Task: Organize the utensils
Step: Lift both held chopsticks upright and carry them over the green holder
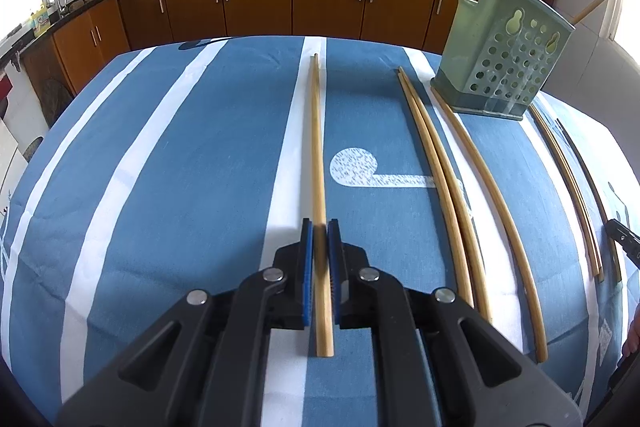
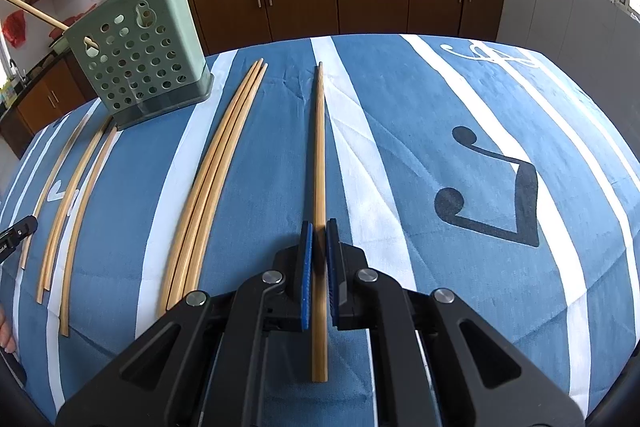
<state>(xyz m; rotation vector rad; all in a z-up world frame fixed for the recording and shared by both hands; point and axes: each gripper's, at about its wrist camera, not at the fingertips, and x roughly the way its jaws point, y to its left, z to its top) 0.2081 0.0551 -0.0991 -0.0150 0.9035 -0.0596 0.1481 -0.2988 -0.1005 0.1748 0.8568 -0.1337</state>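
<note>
Both grippers sit low over the blue-and-white striped cloth (image 1: 160,167) covering the surface, each straddling chopsticks. The left gripper (image 1: 321,227) has its blue pads drawn in narrowly around a pair of long, pale wooden chopsticks (image 1: 317,147); whether the pads actually pinch the wood I cannot tell, since thin gaps seem to show on either side. The right gripper (image 2: 317,227) stands the same way around its own wooden chopsticks (image 2: 319,147), with the same doubt.

The green perforated plastic utensil holder (image 1: 504,55) stands upright toward the far edge, between the 2 grippers, with 2 chopsticks already leaning out of its top. More loose chopsticks (image 1: 440,179) lie on the cloth near it.

The risk I see: each grip sits close to the near ends, so the long free length could droop or swing on lifting. A stick could slip if only 1 of a pair is pinched. A tip could also knock the light holder over.
</note>
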